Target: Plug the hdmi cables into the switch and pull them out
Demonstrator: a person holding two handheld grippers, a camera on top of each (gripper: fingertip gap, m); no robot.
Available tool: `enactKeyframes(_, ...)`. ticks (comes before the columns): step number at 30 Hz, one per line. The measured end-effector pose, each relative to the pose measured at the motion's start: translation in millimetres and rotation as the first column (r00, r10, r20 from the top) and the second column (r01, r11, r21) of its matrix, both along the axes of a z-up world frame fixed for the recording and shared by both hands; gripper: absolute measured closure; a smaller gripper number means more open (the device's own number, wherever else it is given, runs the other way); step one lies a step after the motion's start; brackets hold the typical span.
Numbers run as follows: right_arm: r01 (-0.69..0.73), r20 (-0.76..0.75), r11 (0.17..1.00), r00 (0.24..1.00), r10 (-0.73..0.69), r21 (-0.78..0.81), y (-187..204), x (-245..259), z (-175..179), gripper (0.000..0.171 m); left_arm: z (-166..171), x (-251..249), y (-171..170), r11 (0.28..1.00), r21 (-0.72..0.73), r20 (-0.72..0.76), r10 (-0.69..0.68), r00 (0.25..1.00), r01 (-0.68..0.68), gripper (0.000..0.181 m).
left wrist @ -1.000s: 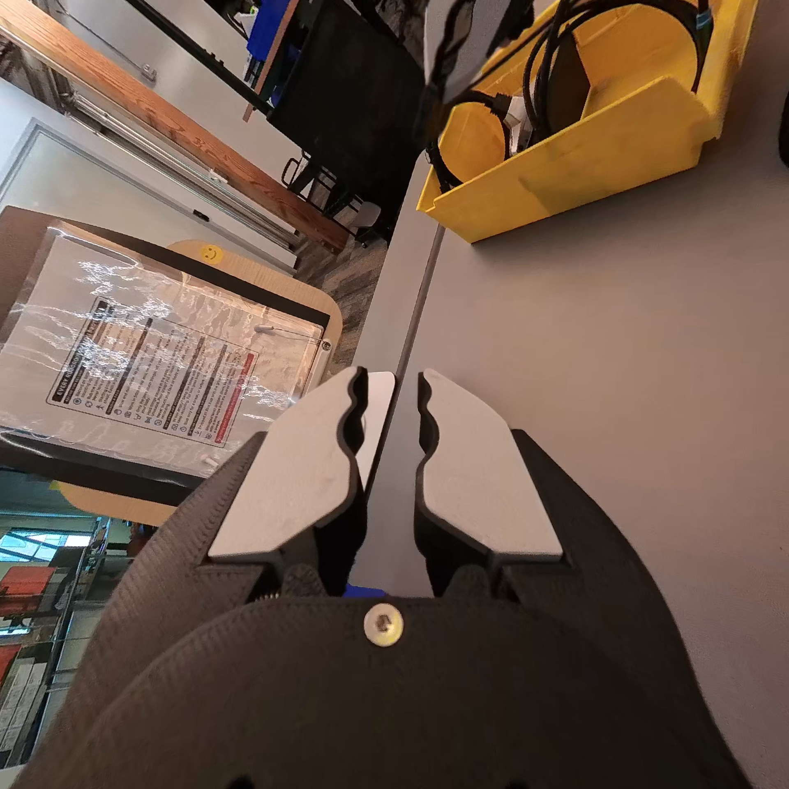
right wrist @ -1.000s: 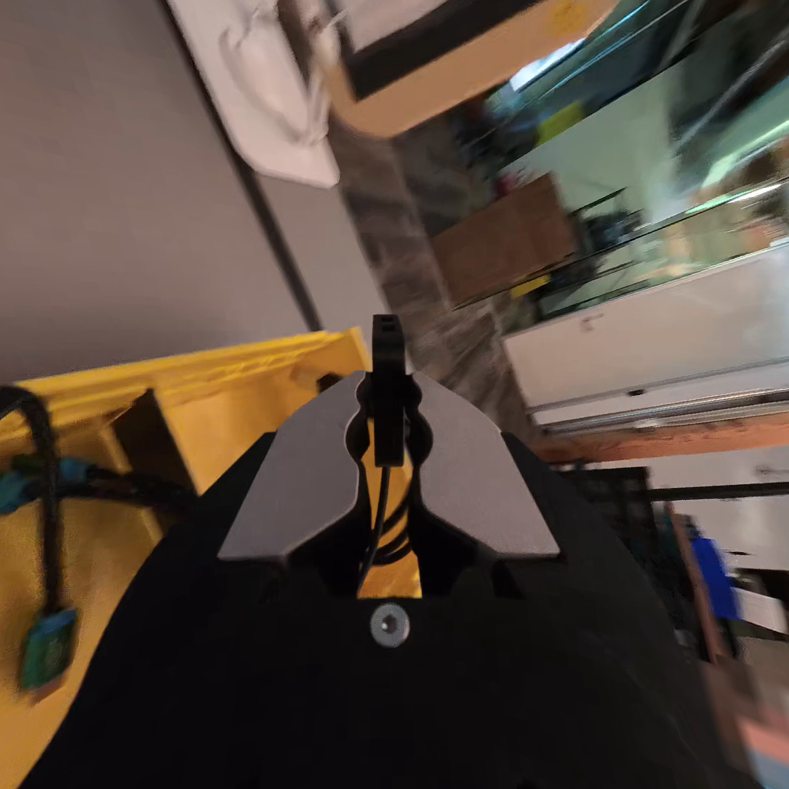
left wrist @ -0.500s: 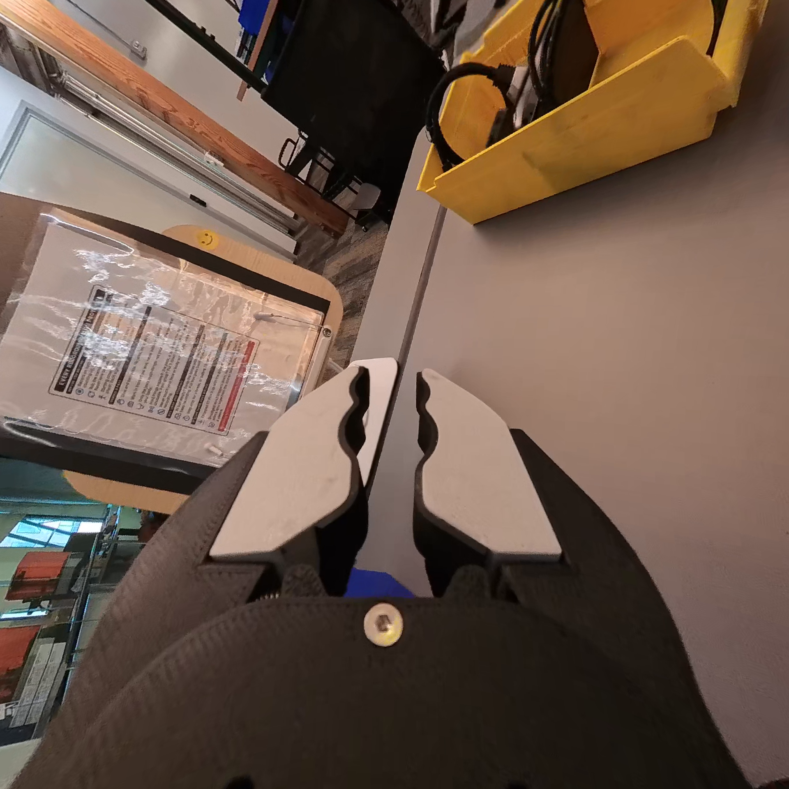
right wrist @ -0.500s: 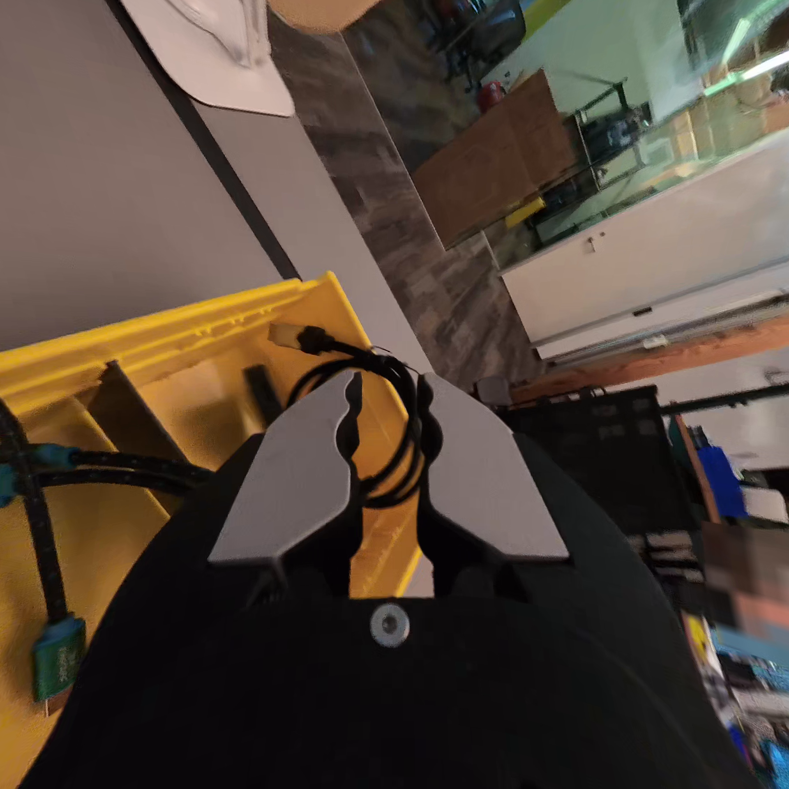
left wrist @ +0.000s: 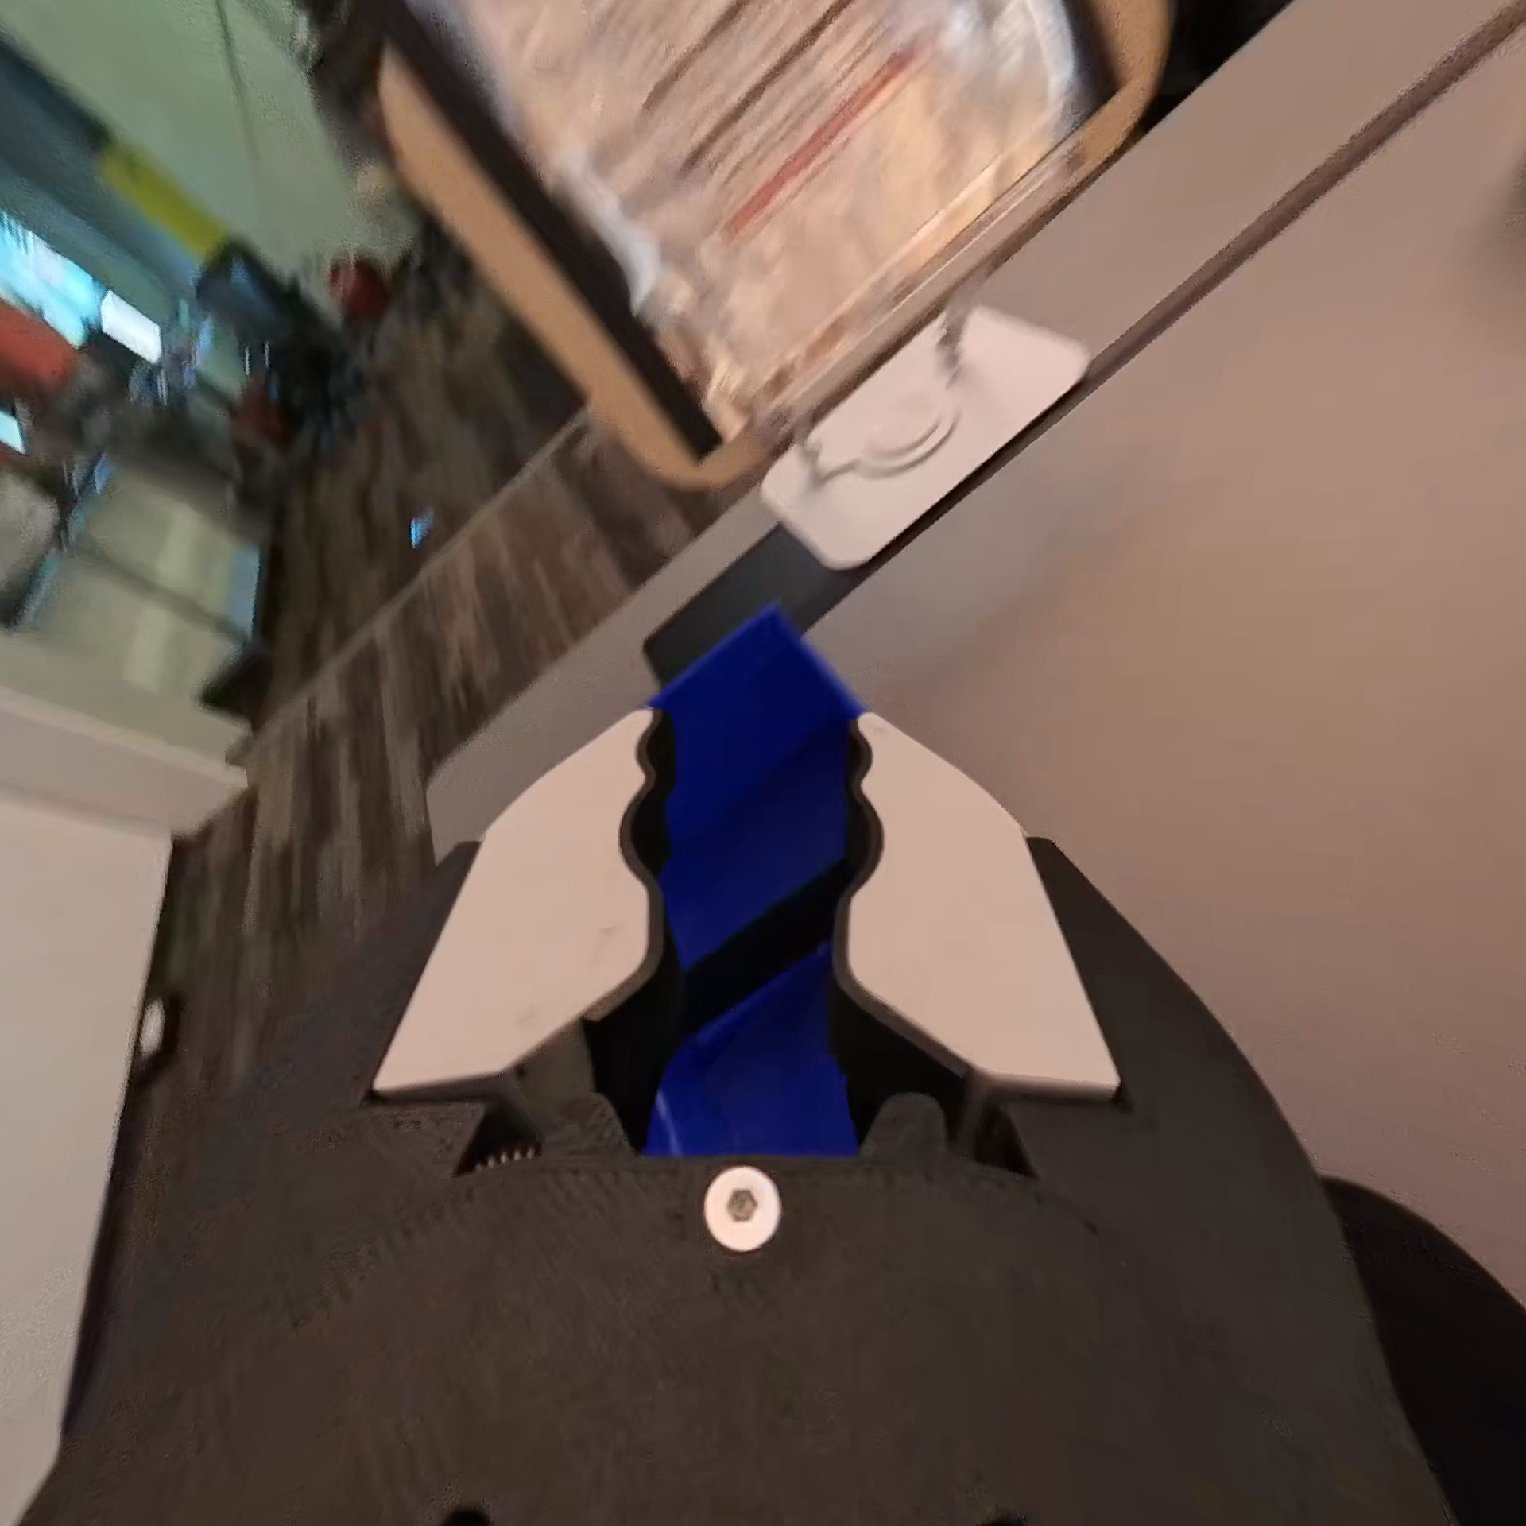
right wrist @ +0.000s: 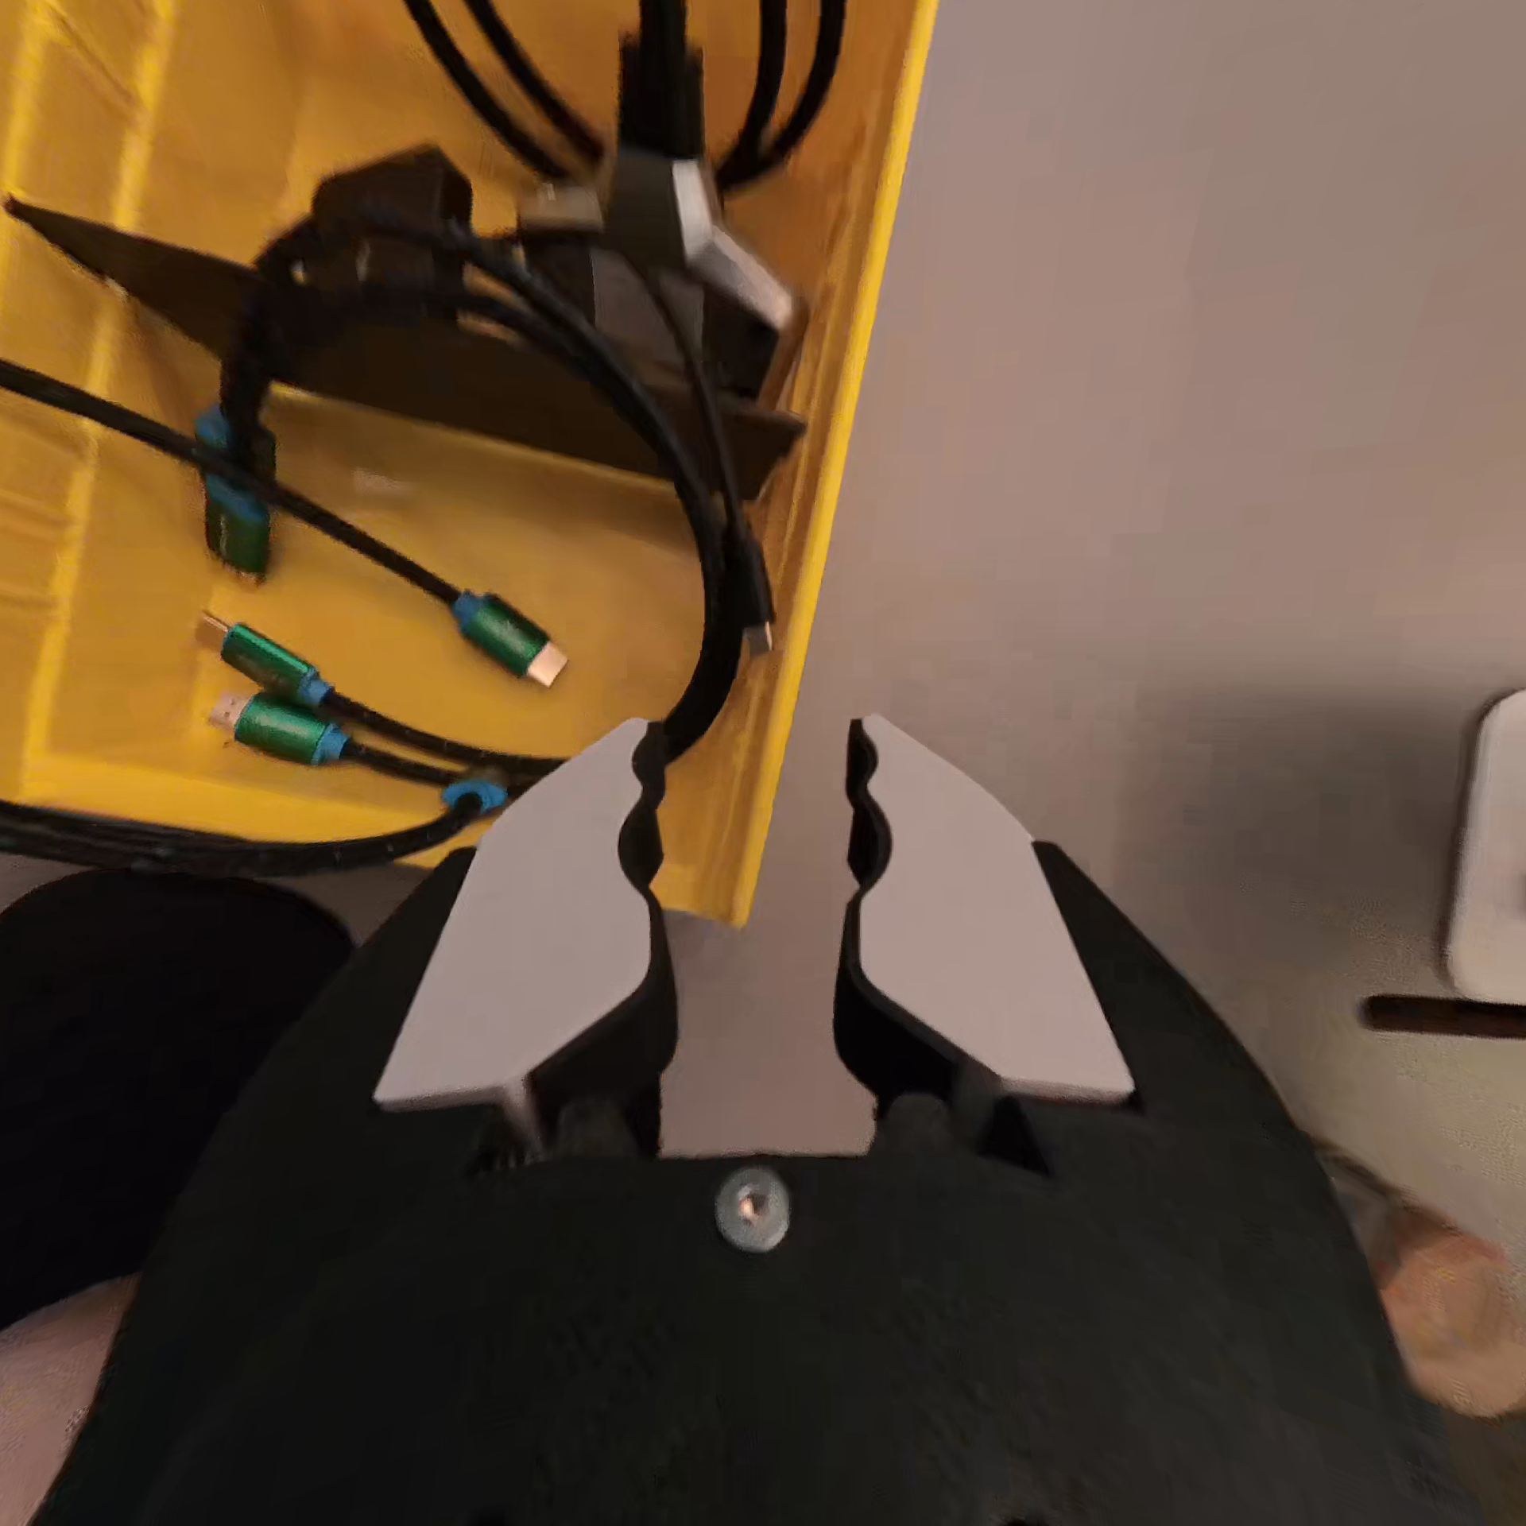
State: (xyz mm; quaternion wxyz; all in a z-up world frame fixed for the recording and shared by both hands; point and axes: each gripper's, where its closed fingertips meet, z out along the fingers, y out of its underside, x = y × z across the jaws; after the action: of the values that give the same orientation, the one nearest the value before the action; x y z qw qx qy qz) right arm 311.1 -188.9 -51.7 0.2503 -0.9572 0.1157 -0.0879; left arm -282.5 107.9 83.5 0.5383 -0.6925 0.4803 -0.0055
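In the right wrist view, a yellow bin (right wrist: 826, 495) holds several black HDMI cables with green plugs (right wrist: 504, 632). A dark box with a silver end, seemingly the switch (right wrist: 661, 223), lies blurred behind a black divider with cables around it. My right gripper (right wrist: 751, 727) is open and empty above the bin's near corner. In the blurred left wrist view, my left gripper (left wrist: 753, 722) is open. A blue plastic piece (left wrist: 751, 826) shows in the gap between its fingers. I cannot tell whether it touches them.
The grey table (left wrist: 1197, 743) ends at a seam near a clear sign holder (left wrist: 826, 165) on a white base (left wrist: 925, 438), which also shows in the right wrist view (right wrist: 1486, 842). A hand (right wrist: 1437, 1305) is at lower right and a black shape (right wrist: 124, 1032) at lower left. The gap from one gripper's tips to the other's is roughly 70 cm. About 15 cm separates my right fingertips from the switch (right wrist: 661, 223).
My right gripper let go of the black cable plug, opened wide and swung down over the bin. My left gripper opened wider and swung from the bin toward the sign and table edge.
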Motion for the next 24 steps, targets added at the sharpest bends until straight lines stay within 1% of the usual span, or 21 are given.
enactKeyframes(1,0.016,-0.042,1.0,0.999,-0.017,-0.021,-4.8,0.7,-8.9,0.131,-5.9,-19.3,10.3,0.997,-0.042,0.006,0.071,0.997,-0.071,0.138)
enactKeyframes(3,0.037,-0.062,0.998,0.997,-0.04,-0.048,-7.6,7.7,-22.3,0.134,-22.7,-60.0,29.7,0.964,-0.147,0.018,0.229,0.973,-0.224,0.133)
enactKeyframes(4,0.041,-0.076,0.998,0.996,-0.044,-0.047,-5.1,9.7,-28.1,0.135,-36.1,-80.2,37.0,0.926,-0.237,0.028,0.31,0.95,-0.295,0.128)
enactKeyframes(5,0.039,-0.11,0.998,0.993,-0.044,-0.053,-2.9,8.5,-35.0,0.14,-51.4,-99.3,43.3,0.874,-0.335,0.028,0.383,0.923,-0.352,0.123)
enactKeyframes(6,0.038,-0.144,0.997,0.988,-0.048,-0.071,-1.7,7.0,-42.4,0.145,-65.8,-117.6,49.7,0.82,-0.411,0.017,0.444,0.896,-0.398,0.122)
enactKeyframes(9,0.031,-0.283,0.988,0.956,-0.072,-0.149,0.5,-3.7,-64.1,0.16,-100.7,-162.0,64.3,0.691,-0.534,-0.009,0.572,0.82,-0.488,0.118)
enactKeyframes(11,0.051,-0.328,0.974,0.936,-0.124,-0.222,-2.2,-5.2,-76.1,0.164,-117.2,-179.8,65.6,0.615,-0.592,-0.038,0.624,0.78,-0.521,0.115)
enactKeyframes(12,0.051,-0.351,0.971,0.927,-0.133,-0.232,-1.2,-6.6,-79.0,0.163,-124.6,-184.8,64.8,0.574,-0.623,-0.054,0.647,0.761,-0.532,0.115)
enactKeyframes(13,0.053,-0.361,0.971,0.922,-0.138,-0.235,-0.8,-6.8,-79.6,0.163,-133.5,-186.3,63.2,0.534,-0.656,-0.076,0.656,0.751,-0.533,0.115)
enactKeyframes(15,0.041,-0.343,0.969,0.931,-0.125,-0.244,-0.9,-5.9,-80.0,0.163,-154.0,-181.8,58.9,0.48,-0.714,-0.135,0.62,0.773,-0.51,0.118)
enactKeyframes(17,0.015,-0.324,0.965,0.941,-0.102,-0.26,-0.8,-7.5,-80.1,0.163,-172.2,-179.5,56.1,0.432,-0.748,-0.19,0.588,0.786,-0.504,0.132)
enactKeyframes(19,-0.064,-0.311,0.956,0.95,-0.03,-0.287,-0.6,-16.7,-80.2,0.162,-183.8,-178.2,54.8,0.39,-0.776,-0.217,0.574,0.79,-0.496,0.153)
enactKeyframes(20,-0.106,-0.315,0.949,0.949,0.008,-0.296,0.6,-24.1,-80.0,0.161,-187.1,-176.7,54.3,0.371,-0.791,-0.219,0.571,0.791,-0.487,0.157)
enactKeyframes(22,-0.121,-0.325,0.937,0.946,0.009,-0.328,4.5,-33.2,-79.8,0.16,-189.9,-180.4,55.0,0.357,-0.782,-0.245,0.578,0.778,-0.511,0.172)
enactKeyframes(23,-0.139,-0.315,0.93,0.949,0.027,-0.34,7.7,-36.2,-79.7,0.161,-190.9,-181.7,54.0,0.364,-0.769,-0.267,0.566,0.78,-0.526,0.177)
enactKeyframes(24,-0.158,-0.319,0.926,0.947,0.044,-0.342,12.0,-41.3,-79.6,0.161,-191.4,-180.5,52.1,0.375,-0.759,-0.284,0.543,0.79,-0.531,0.177)
